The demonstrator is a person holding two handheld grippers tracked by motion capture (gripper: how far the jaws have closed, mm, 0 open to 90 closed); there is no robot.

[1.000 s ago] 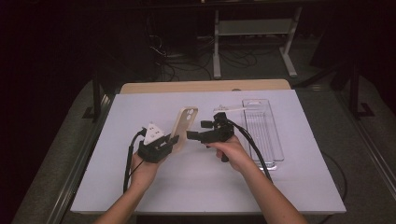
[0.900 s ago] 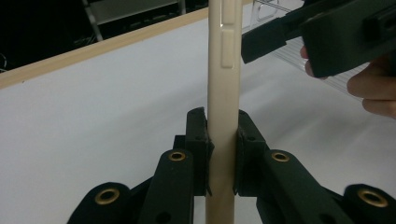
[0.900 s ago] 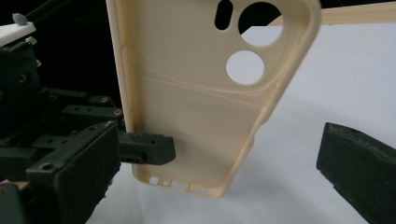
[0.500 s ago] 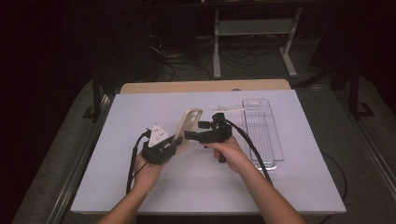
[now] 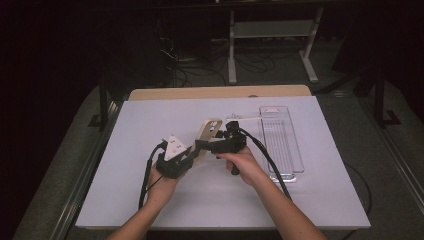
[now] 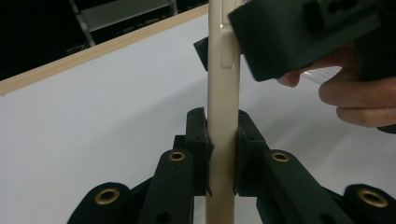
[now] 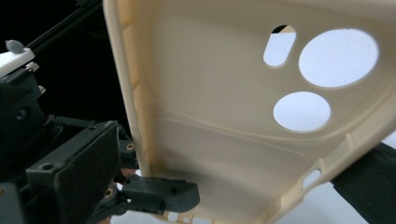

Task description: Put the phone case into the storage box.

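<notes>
A cream phone case (image 5: pixel 209 131) with camera cut-outs stands on edge above the white table. My left gripper (image 5: pixel 196 155) is shut on its lower end; in the left gripper view the pads (image 6: pixel 198 140) press both faces of the thin case (image 6: pixel 223 93). My right gripper (image 5: pixel 202 145) comes in from the right at the case's middle. In the right gripper view the hollow inside of the case (image 7: pixel 210 121) is close up. The right gripper (image 7: pixel 264 184) is open, with one jaw in front of the case's inner face and the other behind its outer face.
A clear plastic tray (image 5: pixel 281 142) lies lengthwise on the right of the table (image 5: pixel 150 210). A thin white piece (image 5: pixel 245 118) rests beside its far left corner. Cables trail from both grippers toward the near edge. A wooden strip (image 5: pixel 220 93) borders the far edge.
The left hand has brought the case slightly to the right and more upright, closer in between the right gripper's jaws. The right hand has stayed put.
</notes>
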